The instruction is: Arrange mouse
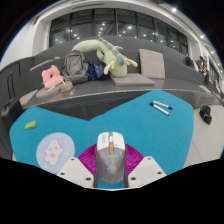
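Note:
A white and grey mouse (110,160) with an orange stripe sits between my gripper's (110,165) two fingers, its nose pointing away from me. The magenta pads (88,158) meet its sides on both the left and the right, so the fingers are shut on it. It is over the teal desk mat (150,130). A round light mouse pad with a cartoon print (51,151) lies on the mat just left of the fingers.
A blue and white pen (161,105) lies on the mat ahead to the right. A small green item (30,125) lies at far left. Beyond the mat stand soft toys (105,55), a pink item (48,75) and a grey board (152,62).

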Motion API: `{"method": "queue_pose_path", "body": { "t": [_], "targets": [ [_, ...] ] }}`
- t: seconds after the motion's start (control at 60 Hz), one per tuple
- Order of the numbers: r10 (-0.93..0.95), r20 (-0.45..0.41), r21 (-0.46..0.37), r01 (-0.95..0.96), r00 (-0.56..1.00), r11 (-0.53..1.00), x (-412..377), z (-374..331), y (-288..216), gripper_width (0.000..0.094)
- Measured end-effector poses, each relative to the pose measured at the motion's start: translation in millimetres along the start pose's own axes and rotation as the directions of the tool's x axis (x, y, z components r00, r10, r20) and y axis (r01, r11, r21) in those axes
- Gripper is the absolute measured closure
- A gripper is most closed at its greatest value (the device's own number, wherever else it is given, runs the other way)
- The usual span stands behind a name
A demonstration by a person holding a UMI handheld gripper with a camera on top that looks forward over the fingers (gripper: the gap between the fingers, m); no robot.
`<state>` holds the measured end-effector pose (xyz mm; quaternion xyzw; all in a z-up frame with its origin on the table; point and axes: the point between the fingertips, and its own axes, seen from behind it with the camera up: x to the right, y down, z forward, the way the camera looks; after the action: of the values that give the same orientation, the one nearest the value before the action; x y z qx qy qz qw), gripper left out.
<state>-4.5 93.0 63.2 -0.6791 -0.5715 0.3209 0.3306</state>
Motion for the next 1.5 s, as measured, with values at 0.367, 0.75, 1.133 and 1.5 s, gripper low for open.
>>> {"method": "queue_pose_path", "body": {
  "t": [0.367,0.75,1.133,1.5],
  "targets": [
    [-0.040,0.099,-0.031,0.044,0.994,0.999,-220.4,56.0,-7.0,0.0581],
    [-0.091,-0.011,-0.156,0.089,0.996,0.984,-221.8,74.3,56.1,0.0094],
    [-0.071,-0.002,-0.113,0.071,0.997,0.991,-186.8,-85.7,32.1,0.0087],
    [-0.087,-0.022,-0.113,0.084,0.996,0.990,-128.2,-173.5,76.7,0.0086]
  ]
}}
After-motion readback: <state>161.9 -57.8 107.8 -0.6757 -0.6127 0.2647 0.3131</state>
